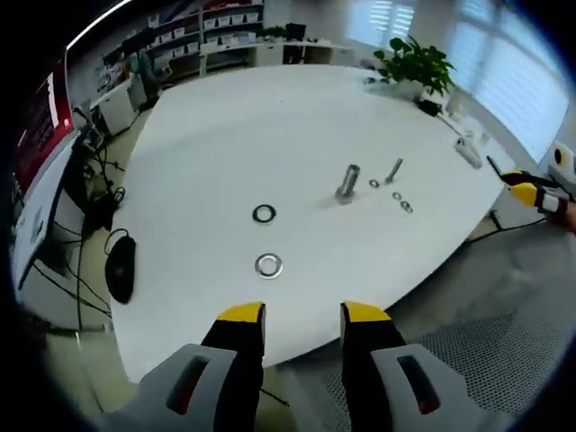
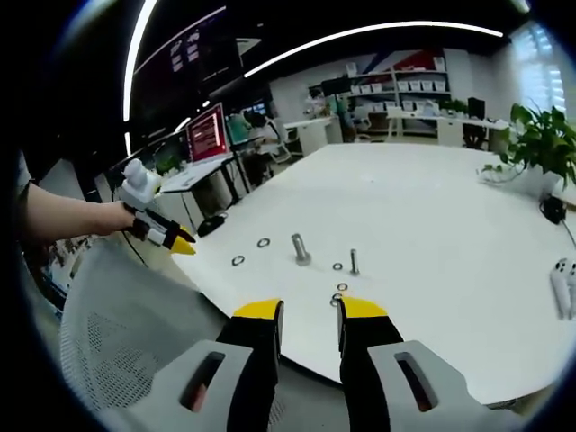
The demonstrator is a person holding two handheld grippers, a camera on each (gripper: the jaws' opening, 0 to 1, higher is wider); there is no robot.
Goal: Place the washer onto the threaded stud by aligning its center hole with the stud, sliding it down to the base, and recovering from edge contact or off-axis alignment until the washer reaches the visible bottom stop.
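A thick threaded stud (image 1: 347, 183) stands upright on the white table (image 1: 225, 135). Two large washers lie to its left: a dark ring (image 1: 264, 213) and a silvery one (image 1: 268, 265) closer to me. My left gripper (image 1: 303, 313) hangs open over the table's near edge, with nothing between its jaws. In the right gripper view the same stud (image 2: 300, 249) and the two washers (image 2: 263, 242) (image 2: 238, 261) sit beyond my open, empty right gripper (image 2: 310, 309). A hand holds the left gripper (image 2: 160, 230) off the table's left edge.
A thinner bolt (image 1: 393, 169) stands right of the stud among several small washers (image 1: 396, 195). A potted plant (image 1: 416, 65) and a white controller (image 1: 468, 148) sit at the table's far side. A mesh chair (image 2: 117, 333) is below the right gripper. A black mouse (image 1: 120, 266) lies left.
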